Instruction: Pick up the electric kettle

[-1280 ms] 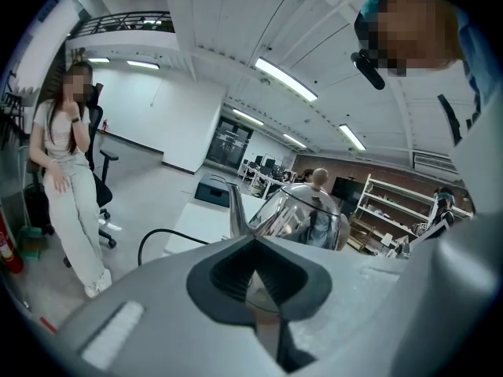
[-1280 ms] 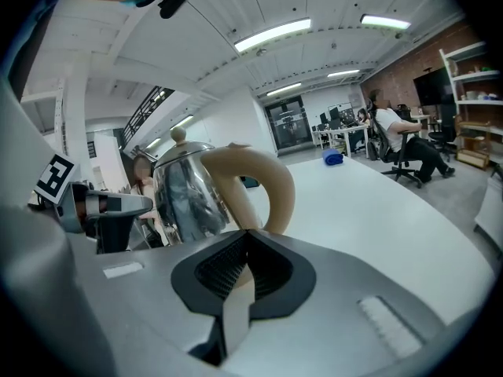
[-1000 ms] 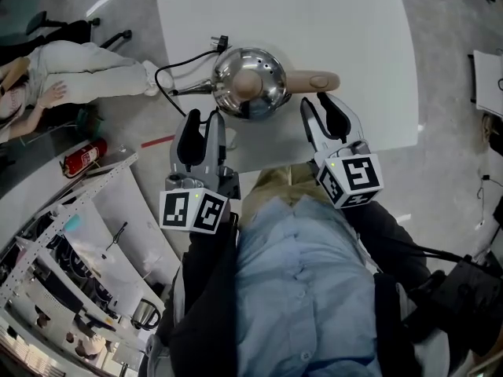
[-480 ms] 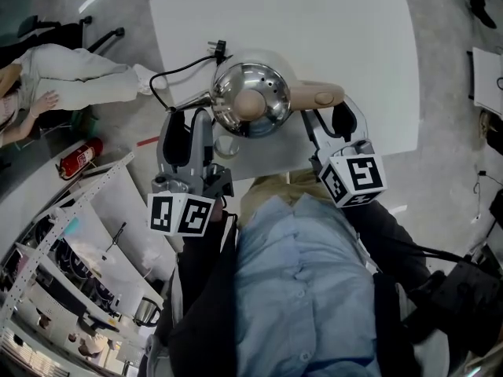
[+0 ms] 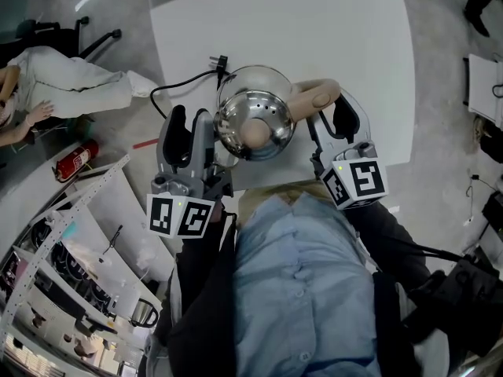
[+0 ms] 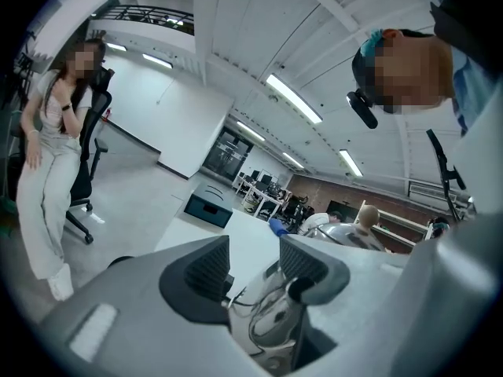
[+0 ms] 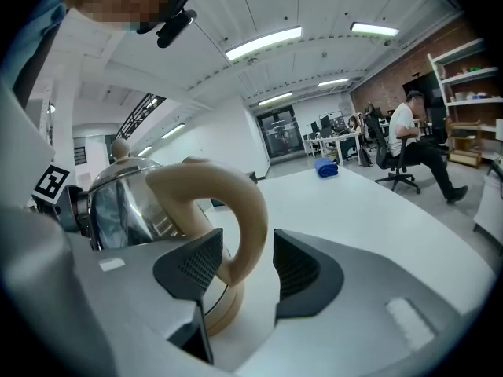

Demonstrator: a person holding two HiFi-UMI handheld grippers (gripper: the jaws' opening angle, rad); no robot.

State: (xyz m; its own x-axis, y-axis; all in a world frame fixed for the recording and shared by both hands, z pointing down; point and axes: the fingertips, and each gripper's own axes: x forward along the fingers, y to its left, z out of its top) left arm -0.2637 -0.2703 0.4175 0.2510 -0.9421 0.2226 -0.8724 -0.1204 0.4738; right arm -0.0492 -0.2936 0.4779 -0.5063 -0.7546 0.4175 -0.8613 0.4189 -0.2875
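The electric kettle (image 5: 254, 120) is polished steel with a beige knob and a curved beige handle (image 5: 316, 96). It hangs over the near edge of the white table (image 5: 338, 30). My right gripper (image 5: 328, 116) is shut on the handle (image 7: 236, 203), which runs between its dark pads. The kettle's body (image 7: 126, 203) fills the left of the right gripper view. My left gripper (image 5: 189, 126) stands open just left of the kettle, its jaws apart. In the left gripper view that gripper (image 6: 255, 261) shows the chrome body (image 6: 271, 320) low between its jaws.
A black cord (image 5: 177, 85) runs from under the kettle to a plug (image 5: 218, 60) on the table. A dark box (image 6: 207, 208) sits at the far edge. A seated person (image 5: 71, 93), a fire extinguisher (image 5: 75, 157) and metal shelving (image 5: 71, 234) are at the left.
My right gripper has closed round the handle. The kettle has come toward me with it and looks larger. The left gripper has shifted slightly left and nearer.
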